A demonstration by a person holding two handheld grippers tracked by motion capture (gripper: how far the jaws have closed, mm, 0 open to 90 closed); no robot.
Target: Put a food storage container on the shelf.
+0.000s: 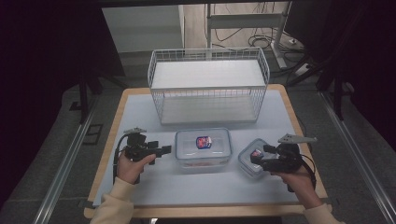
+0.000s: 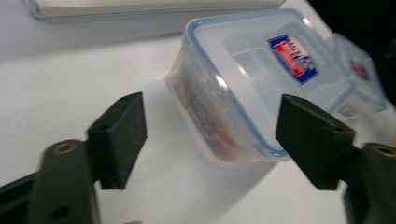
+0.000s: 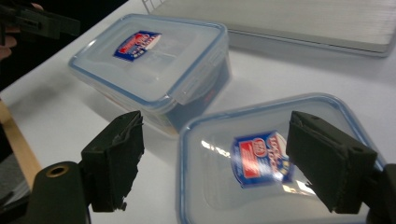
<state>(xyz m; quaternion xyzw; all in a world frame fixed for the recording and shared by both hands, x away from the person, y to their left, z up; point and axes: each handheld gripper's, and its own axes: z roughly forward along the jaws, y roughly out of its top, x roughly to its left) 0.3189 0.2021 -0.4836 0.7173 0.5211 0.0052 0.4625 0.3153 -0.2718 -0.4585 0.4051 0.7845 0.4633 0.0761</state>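
Big box betw. tongs; wire basket blocking table's rear.

Each clear container, the large container and the small container, bears a blue-and-red lid sticker whose print is too blurred to read.

Both forearms reach in from below, the black two-jaw left gripper and the black two-jaw right gripper with jaws wide apart, pointing toward each other.
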